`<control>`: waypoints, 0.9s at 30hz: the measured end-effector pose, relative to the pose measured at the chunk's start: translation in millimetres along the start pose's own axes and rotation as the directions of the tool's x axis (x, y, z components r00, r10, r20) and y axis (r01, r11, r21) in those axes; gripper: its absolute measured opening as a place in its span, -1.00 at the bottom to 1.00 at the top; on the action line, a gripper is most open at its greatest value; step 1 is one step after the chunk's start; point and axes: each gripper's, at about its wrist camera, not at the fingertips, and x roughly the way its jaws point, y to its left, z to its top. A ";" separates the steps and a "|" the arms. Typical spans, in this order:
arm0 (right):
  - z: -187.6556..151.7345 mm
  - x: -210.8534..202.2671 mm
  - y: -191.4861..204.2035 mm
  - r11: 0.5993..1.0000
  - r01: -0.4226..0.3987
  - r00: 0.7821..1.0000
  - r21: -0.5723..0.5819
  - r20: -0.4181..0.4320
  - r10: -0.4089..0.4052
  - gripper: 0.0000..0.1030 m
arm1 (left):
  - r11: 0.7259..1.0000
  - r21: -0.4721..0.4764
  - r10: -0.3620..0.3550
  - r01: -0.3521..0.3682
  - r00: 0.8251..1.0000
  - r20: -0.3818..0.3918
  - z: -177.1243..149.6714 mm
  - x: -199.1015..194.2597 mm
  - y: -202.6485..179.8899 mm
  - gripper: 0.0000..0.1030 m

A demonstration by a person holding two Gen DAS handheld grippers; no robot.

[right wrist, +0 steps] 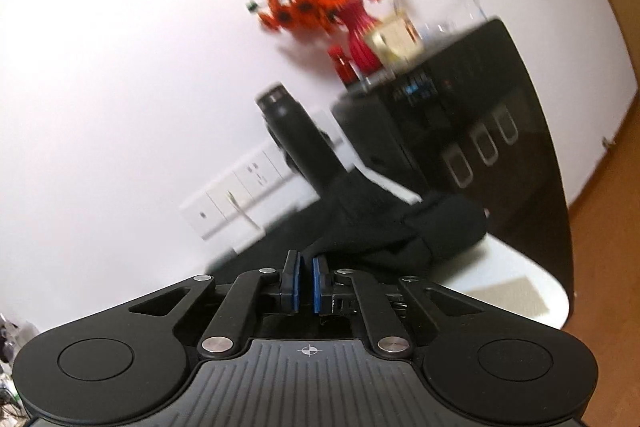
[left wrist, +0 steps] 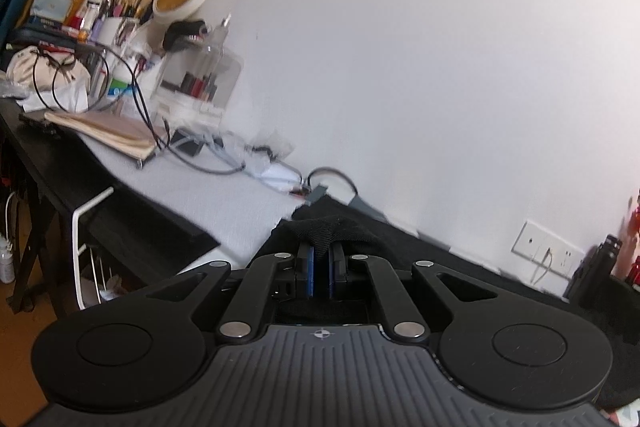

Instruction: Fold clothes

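Pinching the black knitted cloth garment (left wrist: 332,231) on the pale counter (left wrist: 224,195), we see our left gripper (left wrist: 321,269) jaws clamped on its fold; our right gripper (right wrist: 305,277) jaws nearly closed, cloth (right wrist: 384,227) apparently caught.

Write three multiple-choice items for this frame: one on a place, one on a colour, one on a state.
1. Where does the vase of flowers stand?
A. on the floor
B. on top of the black cabinet
C. on the cluttered desk

2. What colour is the garment pinched in the left claw?
A. black
B. white
C. yellow

3. How does the right claw stand?
A. wide open
B. out of view
C. nearly shut, with black cloth at its tips

Key: 1 B, the red vase sits on the cabinet's top edge; 2 A, dark fabric bunches between the blue pads; 3 C, only a thin gap shows between the pads, though the blur hides whether they actually grip the cloth.
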 end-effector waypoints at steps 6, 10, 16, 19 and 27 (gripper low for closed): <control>-6.1 24.1 -23.5 0.998 0.011 0.995 0.065 -0.104 -0.005 -0.60 | 1.000 -0.020 0.010 -0.010 1.000 0.000 -1.3 5.0 3.4 -0.87; -14.5 39.4 -38.7 0.991 0.033 0.990 0.132 -0.143 -0.014 -0.33 | 0.999 -0.017 0.029 -0.029 1.000 -0.008 0.1 18.5 4.2 -0.87; -1.9 60.9 -29.4 0.994 0.058 0.992 0.091 -0.114 -0.048 -0.54 | 0.998 0.023 0.051 -0.050 0.998 -0.034 7.3 47.7 -4.3 -0.87; 16.5 85.1 -21.1 0.991 0.087 0.992 0.099 -0.099 -0.077 -0.53 | 0.997 0.023 0.070 -0.069 0.996 -0.060 8.2 68.8 -5.0 -0.87; 21.9 168.0 -5.8 0.977 0.212 0.955 0.002 -0.210 -0.207 -0.35 | 0.992 0.036 0.124 -0.119 0.972 -0.201 -12.8 119.8 0.6 -0.83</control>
